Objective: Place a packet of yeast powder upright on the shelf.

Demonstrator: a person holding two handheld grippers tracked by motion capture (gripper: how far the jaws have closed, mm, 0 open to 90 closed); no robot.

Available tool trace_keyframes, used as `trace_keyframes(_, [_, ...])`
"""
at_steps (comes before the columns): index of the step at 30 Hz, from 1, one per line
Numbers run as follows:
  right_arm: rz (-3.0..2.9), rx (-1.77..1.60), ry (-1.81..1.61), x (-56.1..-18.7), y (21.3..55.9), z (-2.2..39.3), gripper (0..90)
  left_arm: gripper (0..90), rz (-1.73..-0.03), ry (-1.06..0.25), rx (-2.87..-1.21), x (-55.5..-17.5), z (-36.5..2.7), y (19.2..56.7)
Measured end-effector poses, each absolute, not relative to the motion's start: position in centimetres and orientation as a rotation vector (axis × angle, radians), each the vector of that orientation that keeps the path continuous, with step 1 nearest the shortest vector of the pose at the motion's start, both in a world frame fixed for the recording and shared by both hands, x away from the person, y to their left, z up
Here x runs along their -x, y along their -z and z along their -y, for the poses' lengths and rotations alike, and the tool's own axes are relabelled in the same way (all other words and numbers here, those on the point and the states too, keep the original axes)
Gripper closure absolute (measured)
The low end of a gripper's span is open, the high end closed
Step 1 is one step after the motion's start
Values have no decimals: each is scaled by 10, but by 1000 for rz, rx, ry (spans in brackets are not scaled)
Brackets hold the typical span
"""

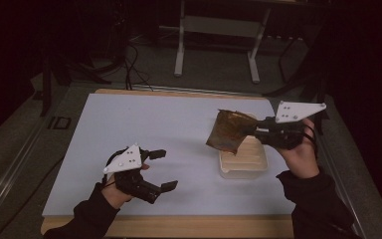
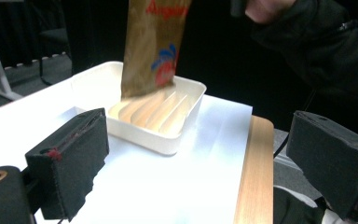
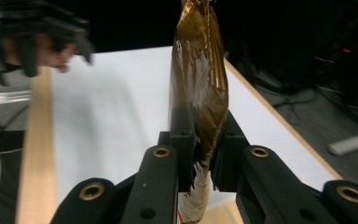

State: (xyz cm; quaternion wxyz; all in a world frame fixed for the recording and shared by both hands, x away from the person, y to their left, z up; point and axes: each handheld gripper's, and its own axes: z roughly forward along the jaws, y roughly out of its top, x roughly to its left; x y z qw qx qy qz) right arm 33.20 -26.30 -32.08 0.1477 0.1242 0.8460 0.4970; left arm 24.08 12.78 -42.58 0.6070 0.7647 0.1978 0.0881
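Bag point(image 1: 229, 131) pinched in right gripper point(image 3: 199, 154) above tray point(image 1: 243, 169) edge, left gripper point(image 1: 163, 170) fingers wide

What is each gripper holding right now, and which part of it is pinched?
The right gripper pinches the brown snack bag by one end, above the white tray. The left gripper is open and holds nothing.

In the left gripper view the brown packet point(image 2: 151, 46) runs off the top edge, so its red lettering is cut and cannot be read. It hides part of the white tray's point(image 2: 186, 112) back wall. In the right gripper view the packet's top is cropped, and the other hand point(image 3: 37, 42) is blurred at the corner.
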Motion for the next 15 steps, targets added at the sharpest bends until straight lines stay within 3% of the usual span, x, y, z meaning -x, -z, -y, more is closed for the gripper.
trace_keyframes(15, [-2372,-440,-1302,-382,325,289,818,65,-586,-143,-1739,-237,-152,468])
